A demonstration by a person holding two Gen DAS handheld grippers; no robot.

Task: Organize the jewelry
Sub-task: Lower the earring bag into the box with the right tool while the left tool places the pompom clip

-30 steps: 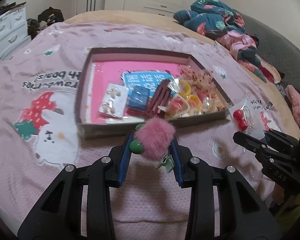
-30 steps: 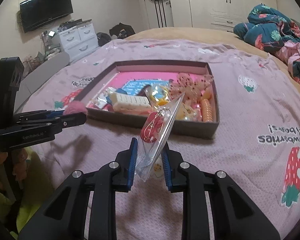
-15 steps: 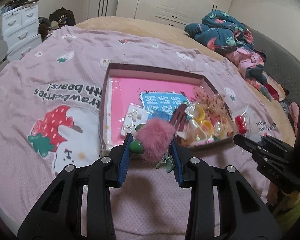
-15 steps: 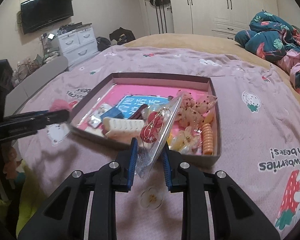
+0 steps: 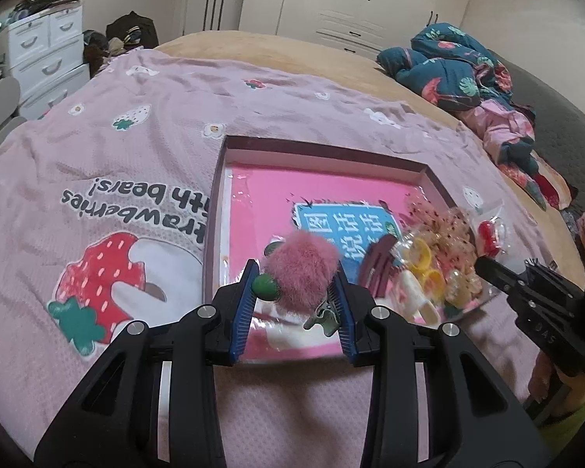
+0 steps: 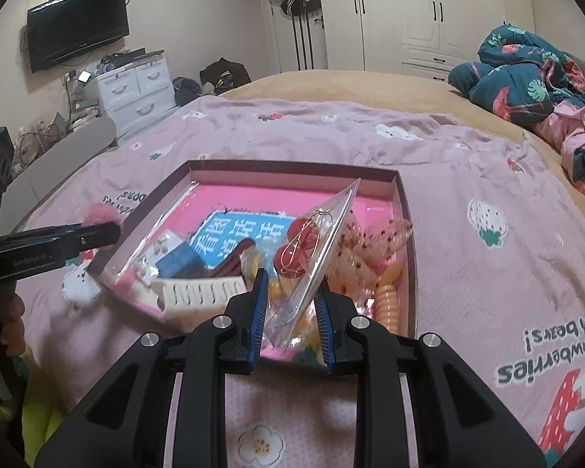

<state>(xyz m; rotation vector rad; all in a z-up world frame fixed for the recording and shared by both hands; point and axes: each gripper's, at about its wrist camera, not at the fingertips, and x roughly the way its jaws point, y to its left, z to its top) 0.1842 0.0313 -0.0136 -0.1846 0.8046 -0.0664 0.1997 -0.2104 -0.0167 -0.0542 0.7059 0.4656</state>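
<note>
I have my left gripper (image 5: 297,290) clamped on a fluffy pink pompom hair clip (image 5: 300,275), its fur bulging between the blue ribbed pads and its green bead and metal clip poking out low; I hold it above the near edge of the shallow cardboard box (image 5: 323,146), presumably to drop it among the other accessories; my right gripper (image 6: 290,304) pinches a crinkly clear plastic bag (image 6: 316,249) by its lower corner, so the red earrings (image 6: 298,251) on thin gold hooks hang inside it, tilted over the box's crowded near side; the glossy pink lining (image 5: 331,191) farther back looks free for sorting.
</note>
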